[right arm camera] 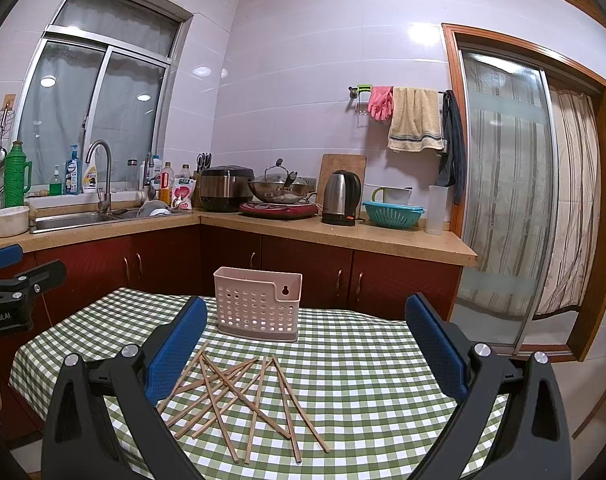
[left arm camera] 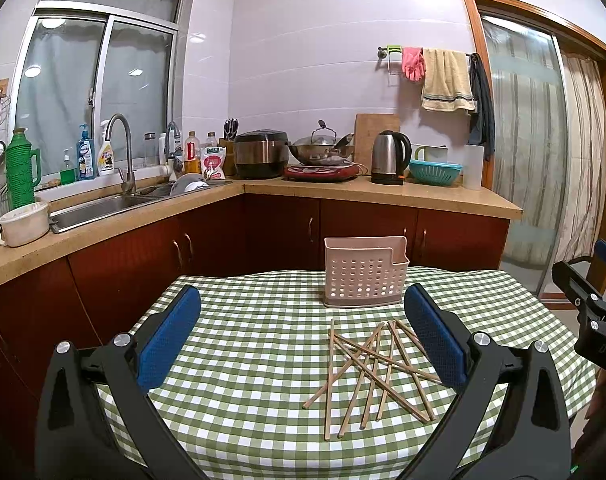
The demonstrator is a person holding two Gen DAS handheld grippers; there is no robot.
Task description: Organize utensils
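Several wooden chopsticks (left arm camera: 373,368) lie crossed in a loose pile on the green checked tablecloth (left arm camera: 255,360); they also show in the right wrist view (right arm camera: 239,396). A pink perforated utensil holder (left arm camera: 365,272) stands empty and upright behind them, also in the right wrist view (right arm camera: 258,304). My left gripper (left arm camera: 303,340) is open and empty, above the table to the left of the pile. My right gripper (right arm camera: 307,352) is open and empty, above the table to the right of the pile. Each gripper shows at the other view's edge.
The table (right arm camera: 363,360) is small, with edges on all sides. Behind it runs an L-shaped kitchen counter (left arm camera: 383,194) with a sink (left arm camera: 103,208), rice cooker, wok and kettle (left arm camera: 389,158). A sliding glass door (right arm camera: 503,200) is at the right.
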